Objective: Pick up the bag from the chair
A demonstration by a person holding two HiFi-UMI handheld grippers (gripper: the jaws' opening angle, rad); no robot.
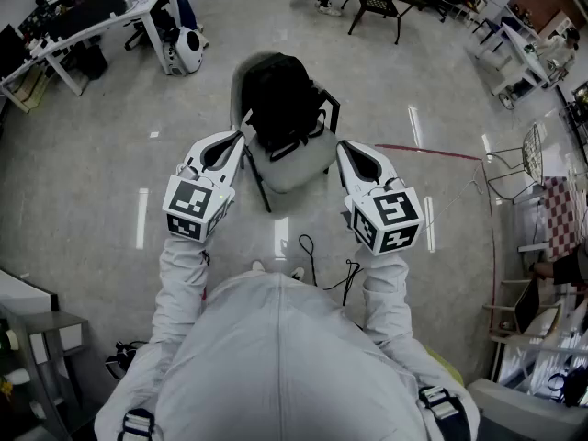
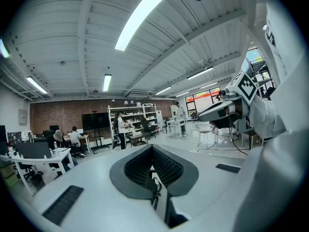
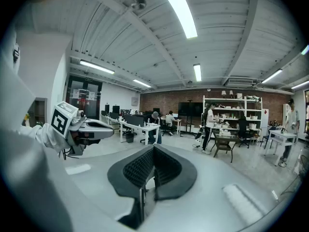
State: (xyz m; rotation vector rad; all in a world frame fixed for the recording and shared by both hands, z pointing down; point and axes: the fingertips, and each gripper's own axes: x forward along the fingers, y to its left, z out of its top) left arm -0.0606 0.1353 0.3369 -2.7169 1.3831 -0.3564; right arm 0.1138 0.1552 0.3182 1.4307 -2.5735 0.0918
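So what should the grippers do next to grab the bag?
Probably open the jaws and reach forward and down. The left hand-held gripper and right hand-held gripper are shut and empty, and neither touches the black bag on the chair.

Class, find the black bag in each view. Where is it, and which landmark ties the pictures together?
Head view: the black bag lies on the chair, upper centre.
Left gripper view: not in it.
Right gripper view: not in it.
Shared landmark: the left gripper, beside the chair in the head view, at left in the right gripper view.
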